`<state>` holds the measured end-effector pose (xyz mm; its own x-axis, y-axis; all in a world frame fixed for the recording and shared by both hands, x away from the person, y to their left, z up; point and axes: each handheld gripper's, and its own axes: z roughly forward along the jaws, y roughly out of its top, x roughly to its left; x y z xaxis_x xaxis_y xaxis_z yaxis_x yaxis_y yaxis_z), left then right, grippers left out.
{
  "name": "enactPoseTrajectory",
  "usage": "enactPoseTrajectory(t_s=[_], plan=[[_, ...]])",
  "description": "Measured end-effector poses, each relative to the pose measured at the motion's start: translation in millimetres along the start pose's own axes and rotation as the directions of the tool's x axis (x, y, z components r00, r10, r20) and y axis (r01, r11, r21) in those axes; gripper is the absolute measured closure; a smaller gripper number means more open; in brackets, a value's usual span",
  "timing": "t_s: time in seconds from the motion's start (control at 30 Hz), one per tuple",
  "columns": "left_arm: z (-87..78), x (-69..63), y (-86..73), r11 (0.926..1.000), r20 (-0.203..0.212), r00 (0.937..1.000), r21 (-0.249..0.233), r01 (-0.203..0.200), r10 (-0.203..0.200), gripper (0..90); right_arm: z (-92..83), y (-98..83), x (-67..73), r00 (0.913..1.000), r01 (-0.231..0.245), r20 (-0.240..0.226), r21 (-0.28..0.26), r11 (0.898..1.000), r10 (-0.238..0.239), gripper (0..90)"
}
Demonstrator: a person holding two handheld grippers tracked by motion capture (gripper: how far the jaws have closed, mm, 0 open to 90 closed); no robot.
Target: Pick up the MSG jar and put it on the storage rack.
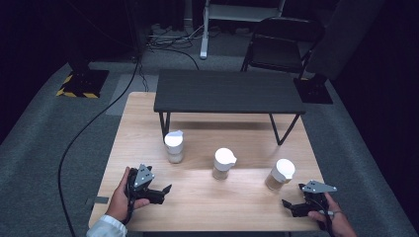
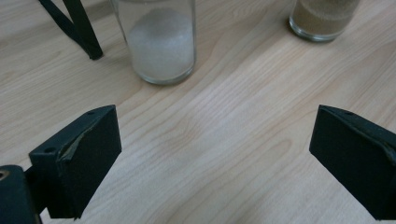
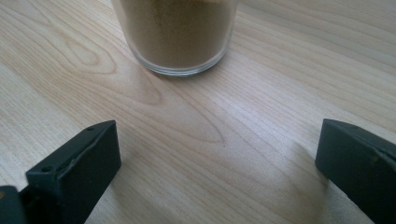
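Note:
Three glass jars with white lids stand in a row on the wooden table (image 1: pixel 197 197). The left jar (image 1: pixel 174 146) holds white powder and appears close ahead in the left gripper view (image 2: pixel 161 42). The middle jar (image 1: pixel 224 164) holds tan powder (image 2: pixel 322 18). The right jar (image 1: pixel 280 174) holds brown powder (image 3: pixel 180 32). My left gripper (image 1: pixel 164 193) (image 2: pixel 212 158) rests open near the front left, short of the left jar. My right gripper (image 1: pixel 292 197) (image 3: pixel 217 163) is open at the front right, just before the right jar. Neither holds anything.
A low black shelf (image 1: pixel 227 91) on thin legs (image 2: pixel 74 25) stands across the back of the table, behind the jars. Beyond the table lie grey carpet, a black cable (image 1: pixel 89 128) and a folding chair (image 1: pixel 279 47).

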<state>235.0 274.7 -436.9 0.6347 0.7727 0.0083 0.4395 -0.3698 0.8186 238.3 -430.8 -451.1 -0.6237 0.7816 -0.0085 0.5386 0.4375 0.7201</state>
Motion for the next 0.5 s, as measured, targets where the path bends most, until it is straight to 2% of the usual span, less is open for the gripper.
enactPoseTrajectory(t_s=[0.1, 0.5], plan=[[2.1, -0.4, 3.1, 1.0, -0.005, 1.0, -0.005, -0.006, 0.006, 1.9, 0.0, 0.0, 0.0, 1.0, 0.0, 0.0, 0.0, 1.0, 0.0, 0.0], [10.6, 9.0, 10.3, 0.9986, 0.0, 0.9998, -0.049, 0.019, -0.019, 2.0, 0.1, 0.0, 0.5, 1.0, -0.002, 0.002, 0.0, 1.0, 0.002, 0.0]])
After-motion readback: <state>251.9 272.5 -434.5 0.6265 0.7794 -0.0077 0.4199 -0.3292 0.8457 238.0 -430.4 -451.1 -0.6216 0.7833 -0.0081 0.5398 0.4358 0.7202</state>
